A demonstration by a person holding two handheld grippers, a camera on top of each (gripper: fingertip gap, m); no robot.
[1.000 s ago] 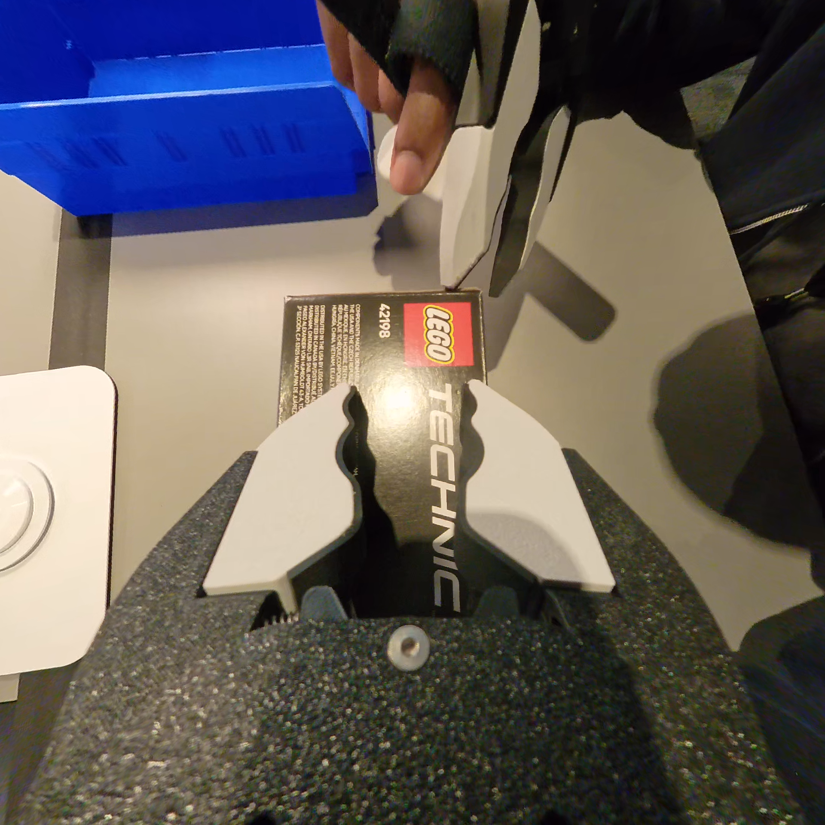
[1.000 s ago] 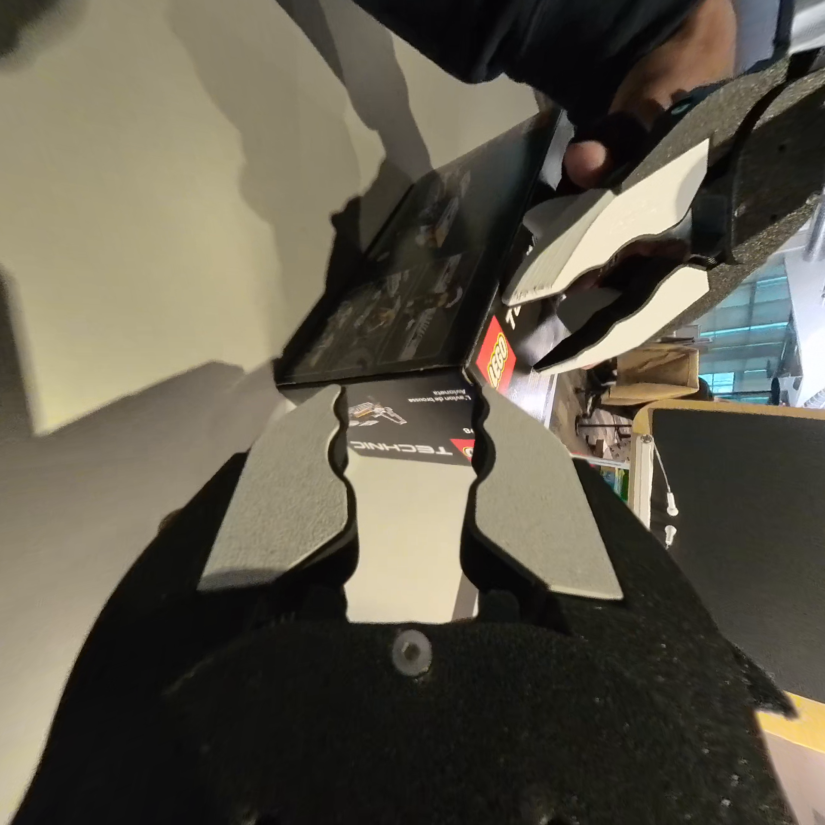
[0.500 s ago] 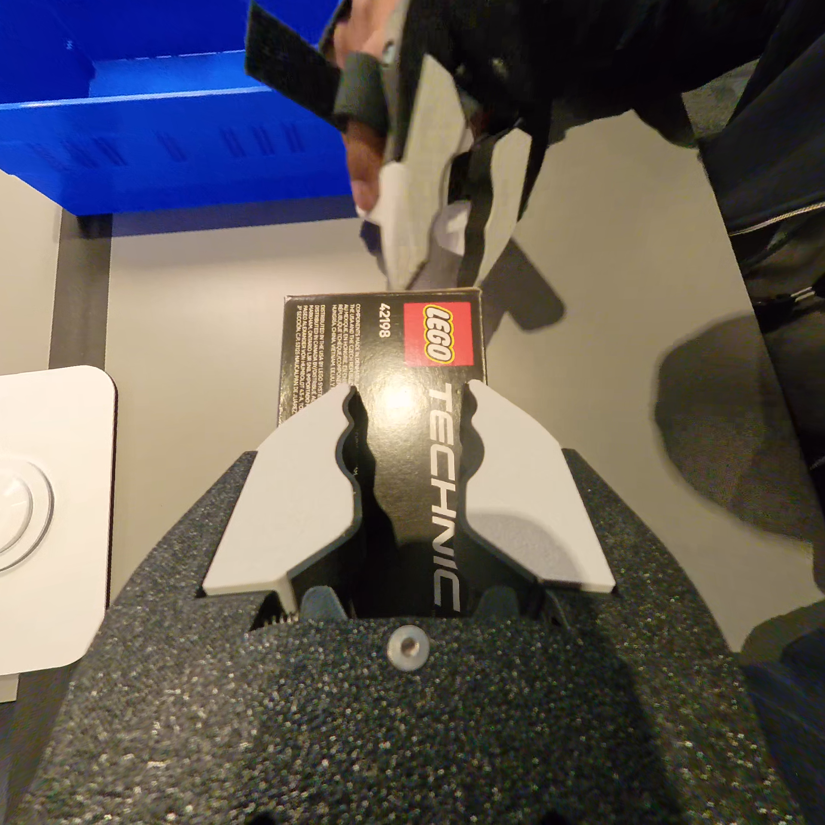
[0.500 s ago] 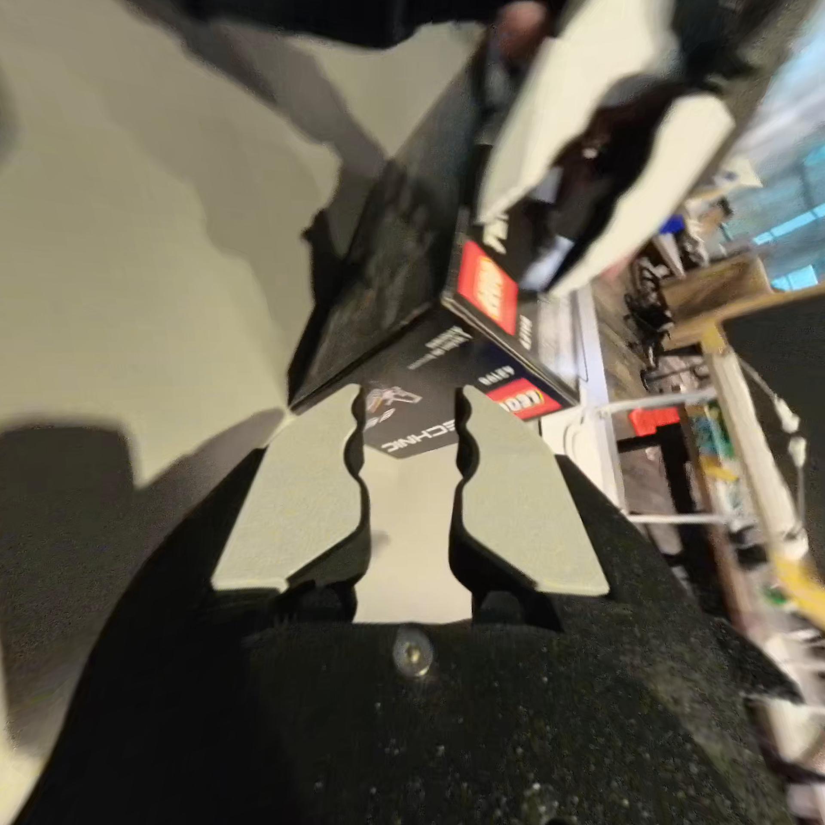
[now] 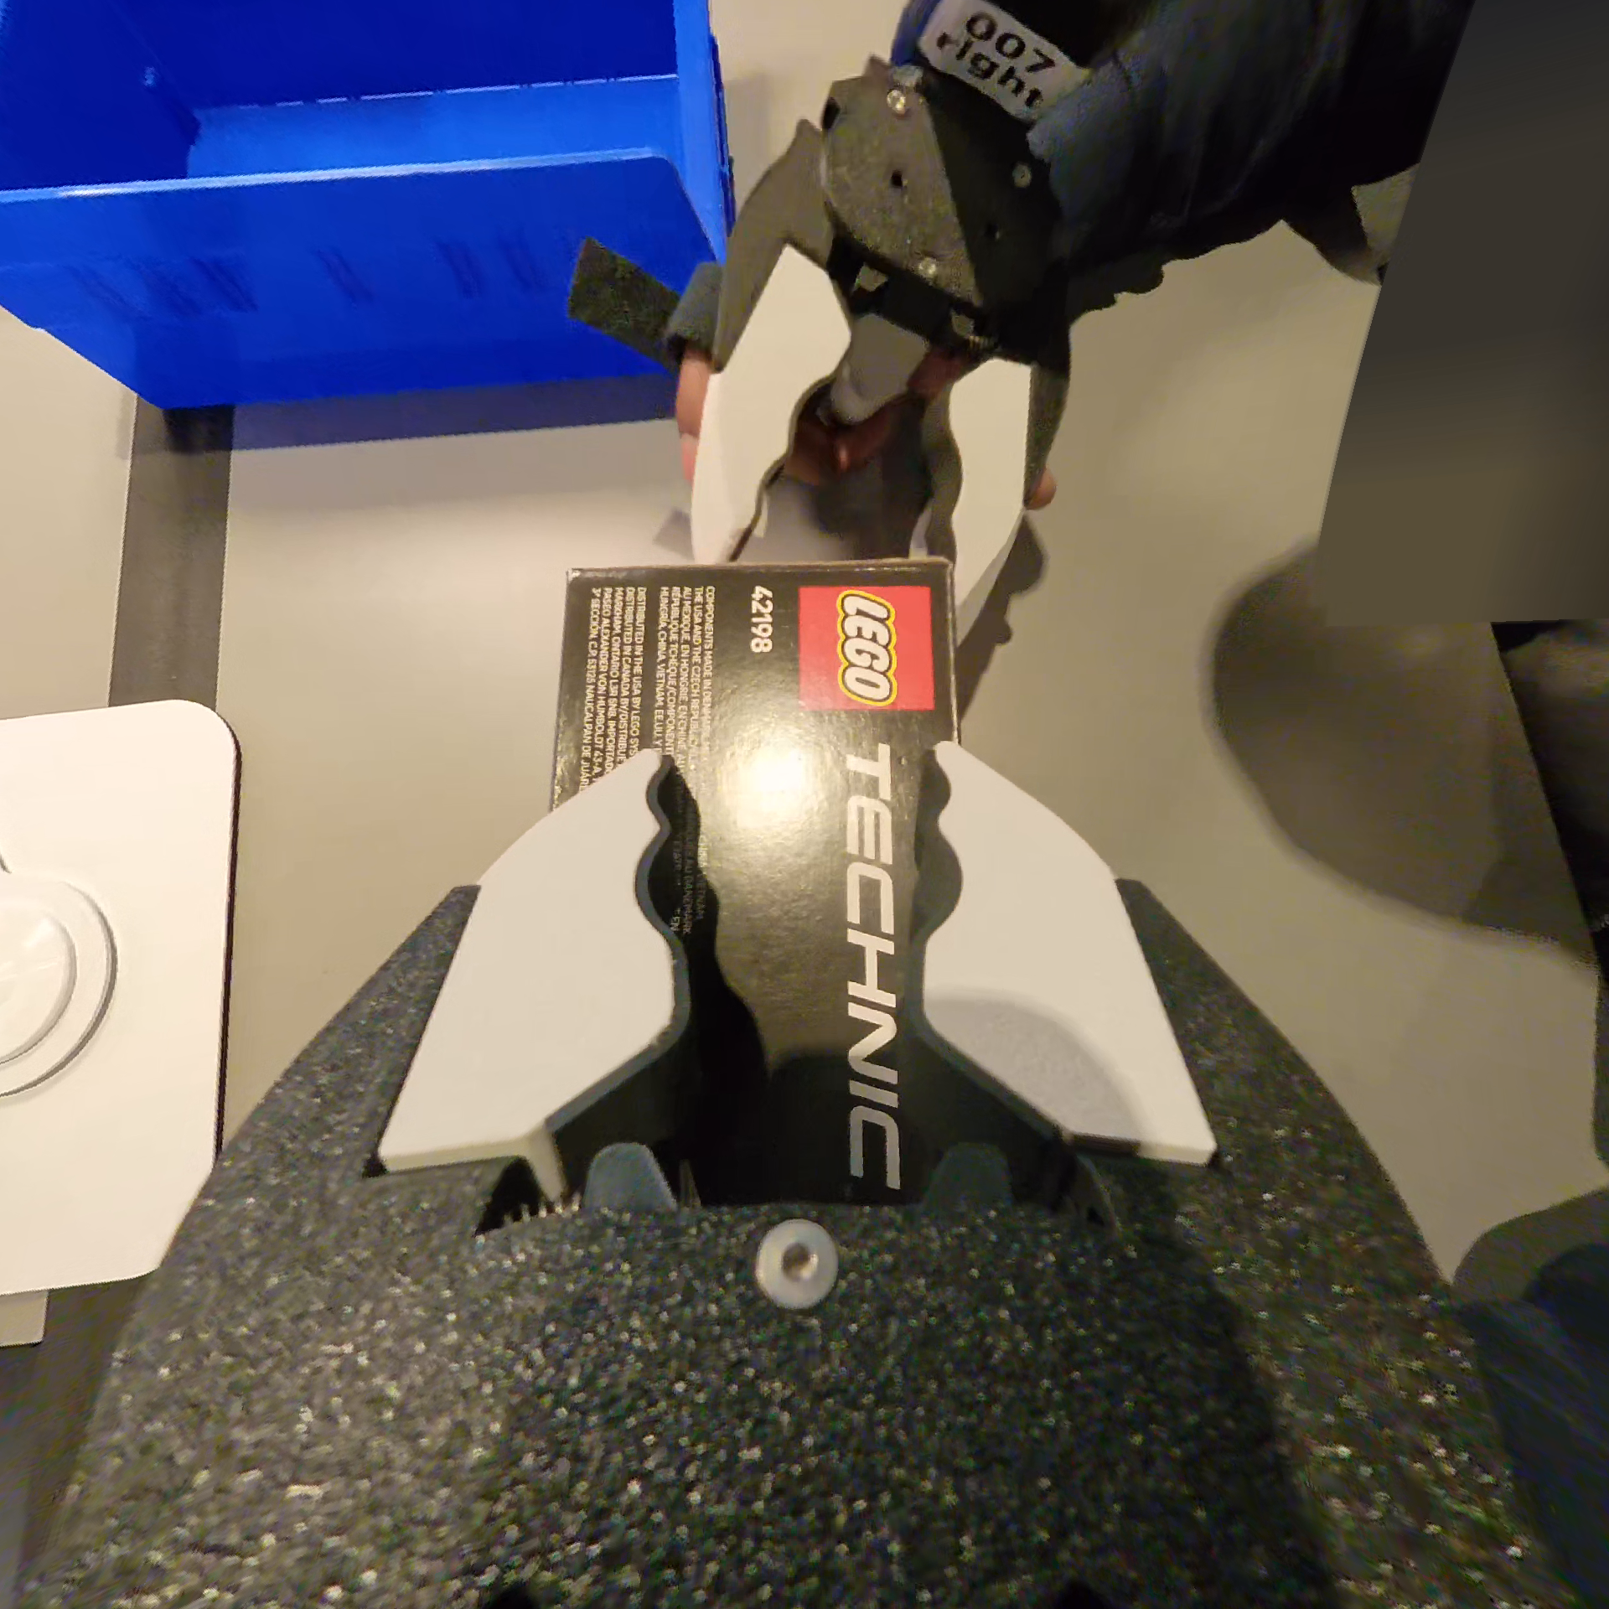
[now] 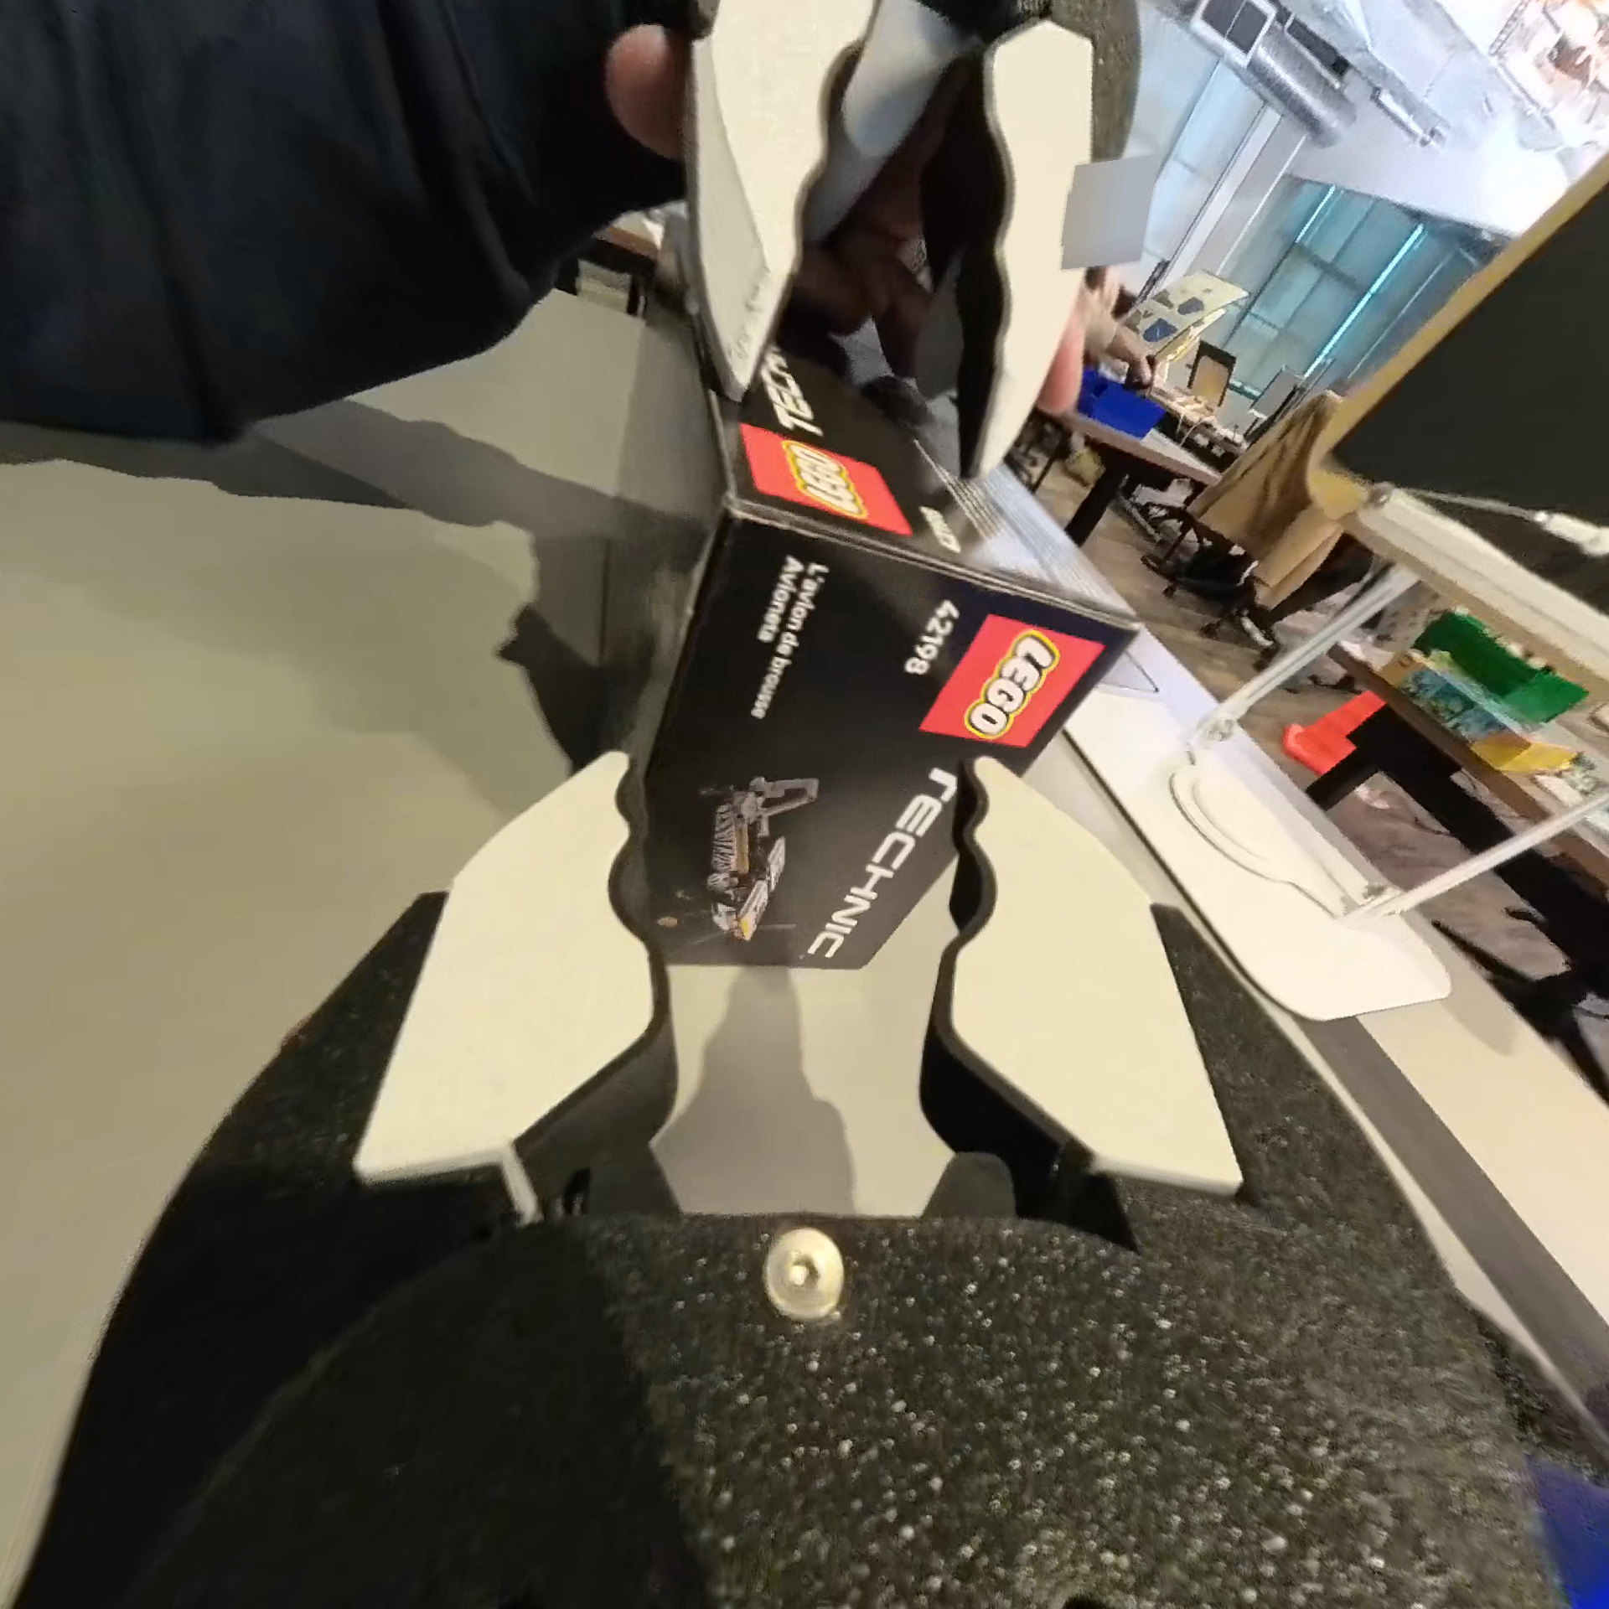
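Note:
A black toy-set box with red logo squares stands on its long narrow side on the grey table. My left gripper lies over the box's top face with its fingers apart. The face is wider than the gap, so the fingers are not clamped on it. My right gripper is open, and the box's near end face sits between its fingertips. In the left wrist view the right gripper points down at the box's far end. In the right wrist view the left gripper comes down on the box top.
A blue plastic bin stands at the far left of the table. A white flat stand base lies at the left, also seen in the right wrist view. A person's dark sleeve reaches over the table. Desks and a chair stand in the room beyond. Across from one pair of fingers to the other is roughly 7 centimetres.
My right gripper has swung round from the box's side to face its end, and has opened wider. The left gripper and the box have stayed still.

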